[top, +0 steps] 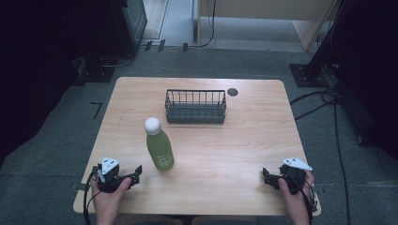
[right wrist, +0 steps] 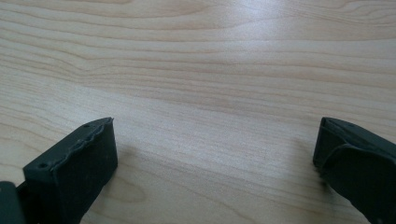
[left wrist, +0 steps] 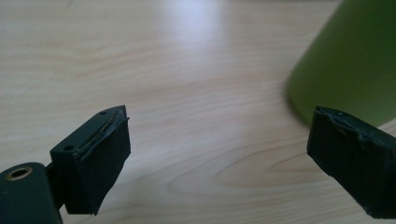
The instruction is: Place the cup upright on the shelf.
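Note:
A green bottle (top: 159,149) with a white round cap stands upright on the wooden table (top: 225,140), left of centre. Its green base (left wrist: 348,70) shows close ahead at the upper right in the left gripper view. My left gripper (top: 136,174) rests near the table's front left edge, just left of the bottle and apart from it; its jaws stand wide open (left wrist: 219,154) with bare wood between them. My right gripper (top: 266,177) lies near the front right edge, held by a hand, open (right wrist: 217,158) with nothing between its jaws.
A dark wire basket (top: 195,107) stands at the back middle of the table. A small dark round disc (top: 233,92) lies behind it to the right. Cables run across the grey floor at the right.

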`<state>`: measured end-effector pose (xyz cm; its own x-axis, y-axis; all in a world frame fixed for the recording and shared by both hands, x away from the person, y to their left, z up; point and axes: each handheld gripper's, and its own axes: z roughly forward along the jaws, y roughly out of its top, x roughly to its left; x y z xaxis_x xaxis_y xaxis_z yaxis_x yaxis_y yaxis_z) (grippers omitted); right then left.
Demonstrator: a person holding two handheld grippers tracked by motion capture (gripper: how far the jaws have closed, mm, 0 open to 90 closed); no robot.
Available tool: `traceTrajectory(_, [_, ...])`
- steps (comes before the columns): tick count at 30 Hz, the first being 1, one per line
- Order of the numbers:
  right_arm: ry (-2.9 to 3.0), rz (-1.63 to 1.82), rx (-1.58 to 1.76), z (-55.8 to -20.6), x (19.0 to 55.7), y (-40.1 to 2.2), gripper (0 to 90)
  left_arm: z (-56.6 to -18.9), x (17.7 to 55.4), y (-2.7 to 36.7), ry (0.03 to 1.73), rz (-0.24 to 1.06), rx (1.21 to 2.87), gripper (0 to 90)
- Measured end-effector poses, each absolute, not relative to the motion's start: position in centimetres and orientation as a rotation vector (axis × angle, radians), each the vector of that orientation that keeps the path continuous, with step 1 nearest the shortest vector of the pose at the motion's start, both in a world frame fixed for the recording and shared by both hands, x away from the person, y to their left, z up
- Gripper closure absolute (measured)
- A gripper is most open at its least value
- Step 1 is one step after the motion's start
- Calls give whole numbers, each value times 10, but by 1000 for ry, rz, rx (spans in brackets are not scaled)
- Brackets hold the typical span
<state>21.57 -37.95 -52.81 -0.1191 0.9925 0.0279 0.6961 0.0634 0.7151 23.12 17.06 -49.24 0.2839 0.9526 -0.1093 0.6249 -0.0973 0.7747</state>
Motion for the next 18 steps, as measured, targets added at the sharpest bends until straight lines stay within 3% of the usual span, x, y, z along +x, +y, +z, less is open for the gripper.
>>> traceTrajectory(7, [1869, 815, 1678, -528, 216, -379, 0, -475, 235, 139, 1332, 541, 1795, 67])
traceTrajectory(18, [1875, 817, 1673, -528, 216, -379, 0, -468, 229, 132, 1254, 514, 1779, 73])
